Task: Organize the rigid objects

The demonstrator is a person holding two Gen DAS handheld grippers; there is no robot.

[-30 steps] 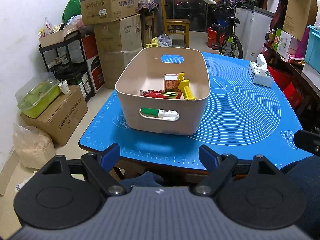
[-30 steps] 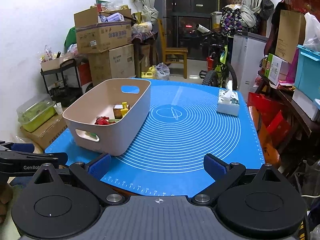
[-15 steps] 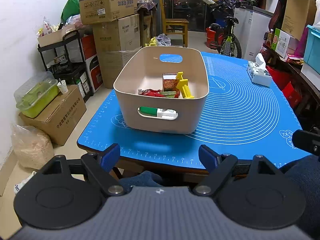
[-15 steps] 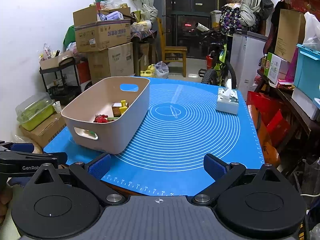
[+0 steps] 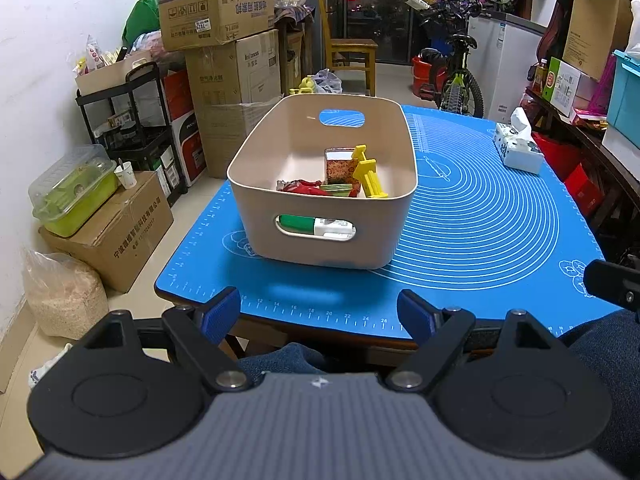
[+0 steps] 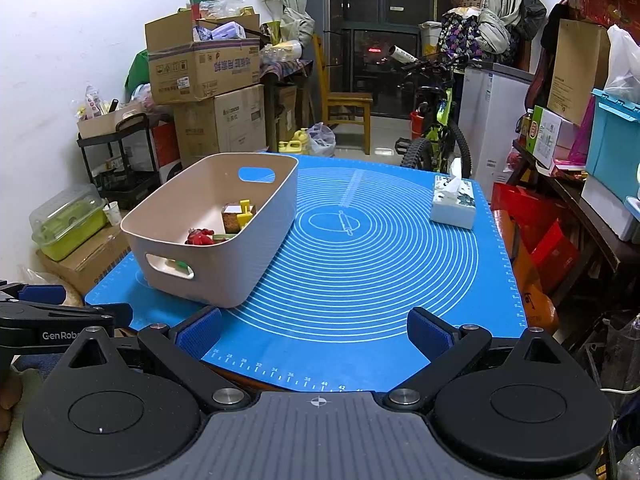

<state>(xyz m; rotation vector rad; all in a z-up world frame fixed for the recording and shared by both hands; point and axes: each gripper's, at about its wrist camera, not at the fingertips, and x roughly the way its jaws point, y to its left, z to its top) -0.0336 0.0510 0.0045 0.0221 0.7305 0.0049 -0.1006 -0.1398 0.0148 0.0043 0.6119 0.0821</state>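
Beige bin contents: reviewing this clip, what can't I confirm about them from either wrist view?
- Green-and-white tube: left wrist view shows it only through the handle slot; the bin wall hides the rest.
- Red item: both views, partly behind the near rim, too small to identify.
- Patterned box: print unreadable.
- Bin floor near the front wall: hidden by that wall in both views.

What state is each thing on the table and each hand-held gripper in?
Bin: upright, open-topped, holding small items.
Marker: lying flat inside the bin.
Yellow toy: lying in the bin.
Tissue box: tissue poking out.
Left hand-held gripper: open, empty.
Right hand-held gripper: open, empty.
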